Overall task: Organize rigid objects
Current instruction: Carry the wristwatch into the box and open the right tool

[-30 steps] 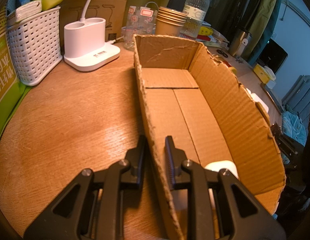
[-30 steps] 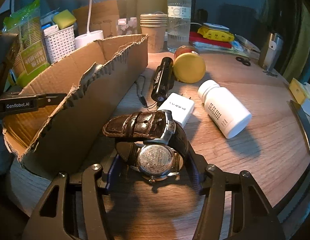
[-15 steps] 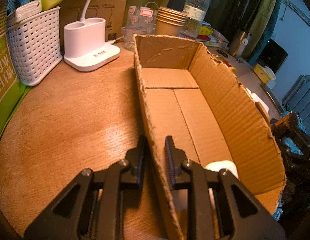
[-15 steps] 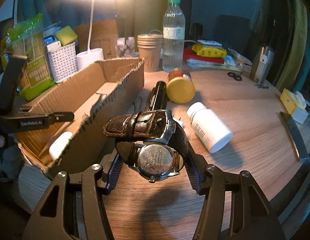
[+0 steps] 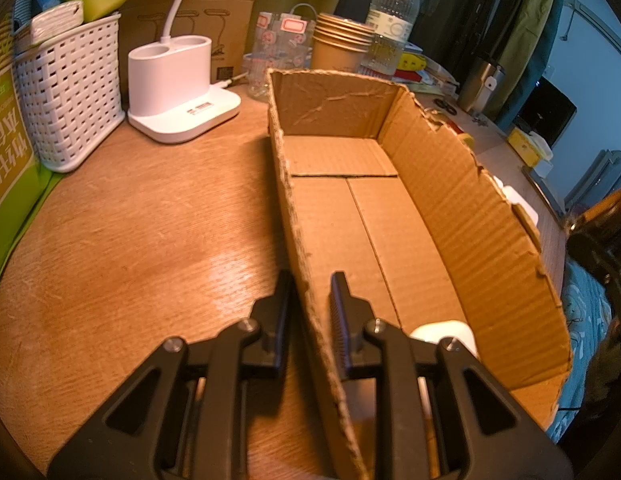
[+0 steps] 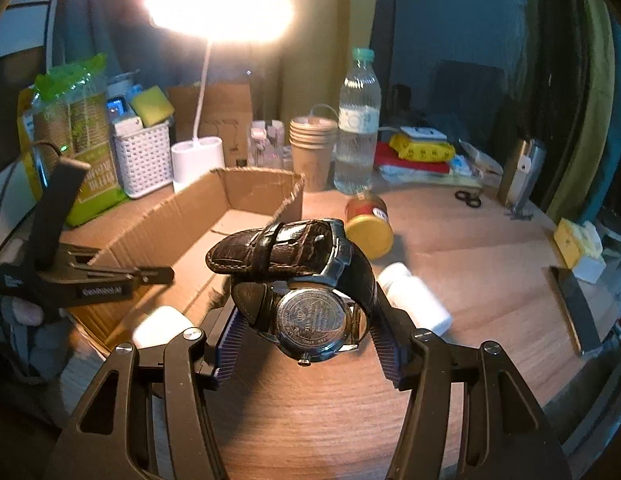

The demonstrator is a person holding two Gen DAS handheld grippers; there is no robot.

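Note:
My right gripper (image 6: 306,320) is shut on a wristwatch (image 6: 310,316) with a dark brown leather strap, held in the air above the wooden table with its metal case back facing the camera. To its left stands an open cardboard box (image 6: 246,196) with torn rims. A white rounded object (image 6: 162,326) lies at the box's near end. My left gripper (image 5: 310,284) is shut on the box's left wall (image 5: 298,240), one finger inside and one outside. It also shows in the right wrist view as the left gripper (image 6: 166,275) at the box's edge.
Right of the box lie a yellow-lidded jar (image 6: 368,228) and a white pill bottle (image 6: 414,296). Behind the box stand paper cups (image 6: 312,148), a water bottle (image 6: 356,128), a lamp base (image 5: 178,88) and a white basket (image 5: 70,92). Scissors (image 6: 468,198) lie far right.
My right gripper has risen with the watch and tilted up, so the box's inside and the lamp head now show. The left gripper and box have not moved.

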